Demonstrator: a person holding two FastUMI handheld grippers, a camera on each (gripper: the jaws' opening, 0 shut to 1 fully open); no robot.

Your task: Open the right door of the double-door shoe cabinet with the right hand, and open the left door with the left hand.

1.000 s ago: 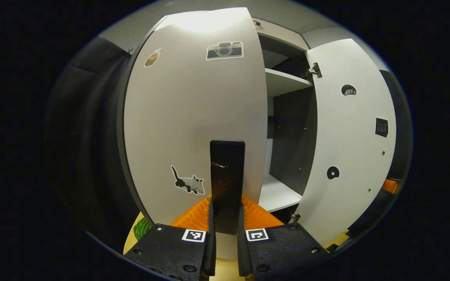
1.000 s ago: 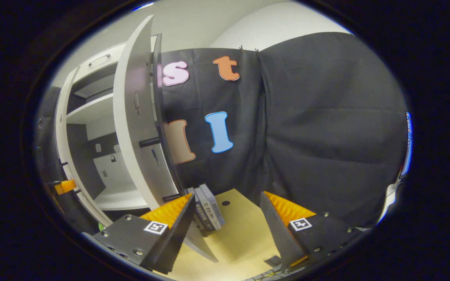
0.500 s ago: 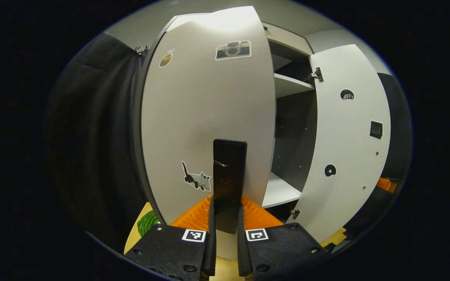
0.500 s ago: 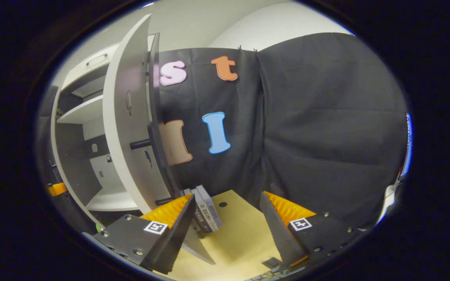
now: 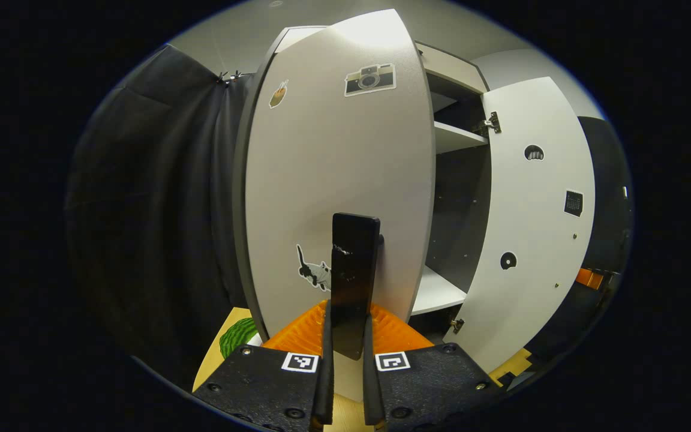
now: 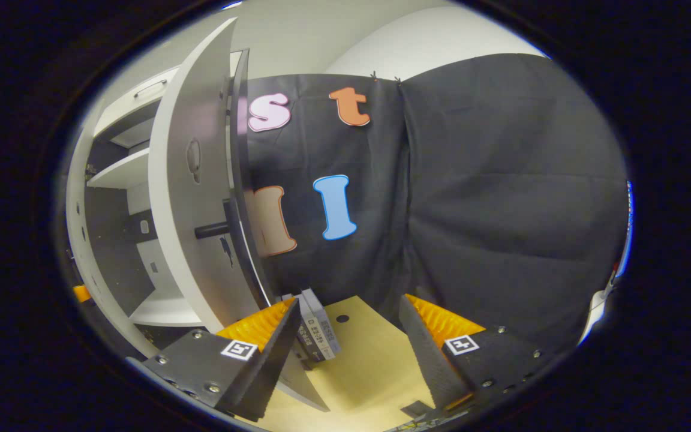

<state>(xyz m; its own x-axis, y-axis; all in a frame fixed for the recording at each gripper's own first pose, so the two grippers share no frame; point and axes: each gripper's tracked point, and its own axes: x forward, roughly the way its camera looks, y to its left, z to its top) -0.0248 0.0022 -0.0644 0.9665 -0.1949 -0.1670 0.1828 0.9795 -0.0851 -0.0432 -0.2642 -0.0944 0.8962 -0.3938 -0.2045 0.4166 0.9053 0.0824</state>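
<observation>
Between left tool (image 5: 345, 336) fingers: black door handle (image 5: 352, 270) pinched, lower end hidden; right tool (image 6: 345, 336) spread, empty.

left tongs (image 5: 345, 336) clamped tight (pads nearly meeting); right tongs (image 6: 345, 327) spread.

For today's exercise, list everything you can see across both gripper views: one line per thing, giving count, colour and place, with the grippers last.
Shoe cabinet: one, white, dark inside, ahead in the left gripper view.
Left door: one, white with stickers, swung open.
Door handle: one, black, on the left door.
Right door: one, white, swung open.
Shelves: two visible, white, inside the cabinet.
Books: a few, grey, upright by the right door's foot in the right gripper view.
Table: one, light wood, under the books.
Left gripper: one, black and orange, shut on the door handle.
Right gripper: one, black and orange, open, holding nothing.
</observation>
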